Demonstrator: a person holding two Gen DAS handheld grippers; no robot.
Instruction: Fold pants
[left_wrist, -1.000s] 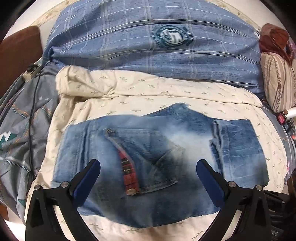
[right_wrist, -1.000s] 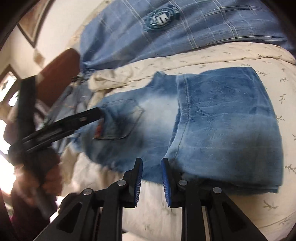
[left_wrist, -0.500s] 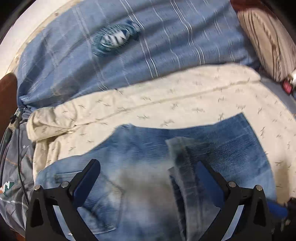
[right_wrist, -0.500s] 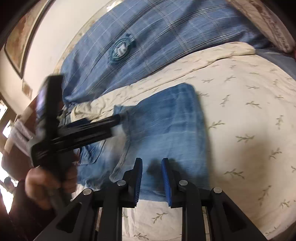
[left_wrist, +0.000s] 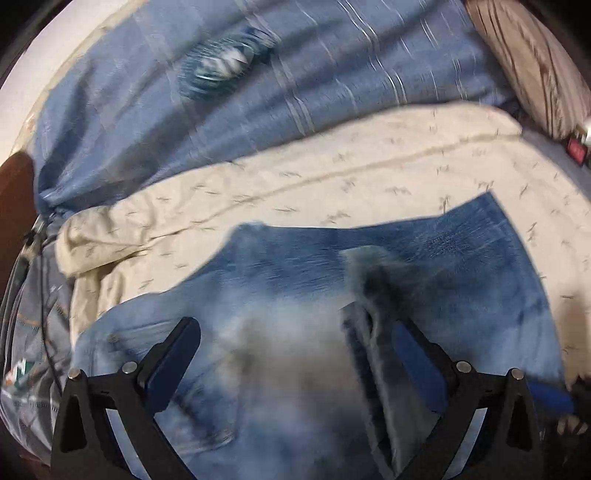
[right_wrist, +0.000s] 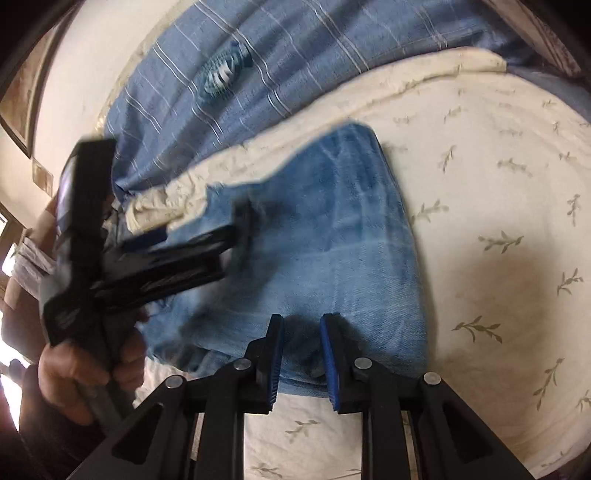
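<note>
Blue jeans (left_wrist: 480, 288) lie folded on a cream sheet (left_wrist: 332, 177) with a leaf print. The folded-over leg end shows as a thick cuff edge (left_wrist: 365, 295) running down the middle. My left gripper (left_wrist: 295, 350) hangs open and wide just above the denim, its right finger (left_wrist: 413, 354) beside that cuff edge. In the right wrist view the jeans (right_wrist: 332, 240) fill the middle. My right gripper (right_wrist: 301, 347) stands shut over their near edge, holding nothing. A hand (right_wrist: 85, 369) holds the left gripper (right_wrist: 240, 229) over the jeans' left part.
A blue plaid blanket (left_wrist: 332, 74) with a round emblem lies across the back of the bed. A striped pillow (left_wrist: 535, 66) sits at the far right, with a red switch (left_wrist: 576, 149) near it. Grey patterned cloth (left_wrist: 29, 332) and a black cable hang at the left.
Both grippers have slid rightward along the jeans. The left one went from the back pocket to the folded cuff edge; the right one now sits over the folded leg's near edge. Neither changed its opening.
</note>
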